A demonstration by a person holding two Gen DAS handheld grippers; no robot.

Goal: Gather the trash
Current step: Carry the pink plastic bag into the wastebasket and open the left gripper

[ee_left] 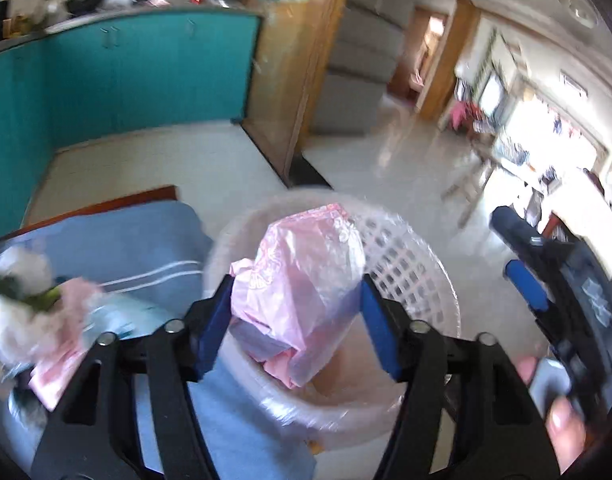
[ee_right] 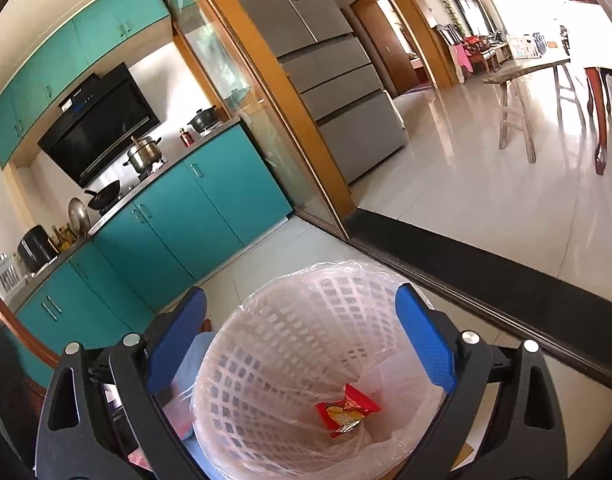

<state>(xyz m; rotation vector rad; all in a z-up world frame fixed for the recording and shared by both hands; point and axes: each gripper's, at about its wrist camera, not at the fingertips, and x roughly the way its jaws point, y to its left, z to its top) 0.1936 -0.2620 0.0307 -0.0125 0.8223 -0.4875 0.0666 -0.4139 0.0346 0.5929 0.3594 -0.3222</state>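
Note:
A crumpled pink plastic bag (ee_left: 306, 256) hangs between the blue pads of my left gripper (ee_left: 296, 284), right over the white lattice basket (ee_left: 426, 280). The bag fills the gap and brushes both pads without looking squeezed; the jaws stand apart. The basket (ee_right: 234, 320) has a clear liner and holds a red snack wrapper (ee_right: 346, 410) at the bottom. My right gripper (ee_right: 302, 294) is wide open with its fingers on either side of the basket's rim and nothing between the pads. It also shows at the right edge of the left wrist view as the right gripper (ee_left: 522, 280), held by a hand (ee_left: 562, 420).
A blue cloth (ee_left: 146, 240) covers the table beside the basket, with a heap of white and pink litter (ee_left: 30, 312) on its left end. Teal cabinets (ee_right: 194, 200), a grey fridge (ee_right: 338, 80), a glass partition (ee_right: 242, 92) and a wooden bench (ee_right: 522, 92) stand around the tiled floor.

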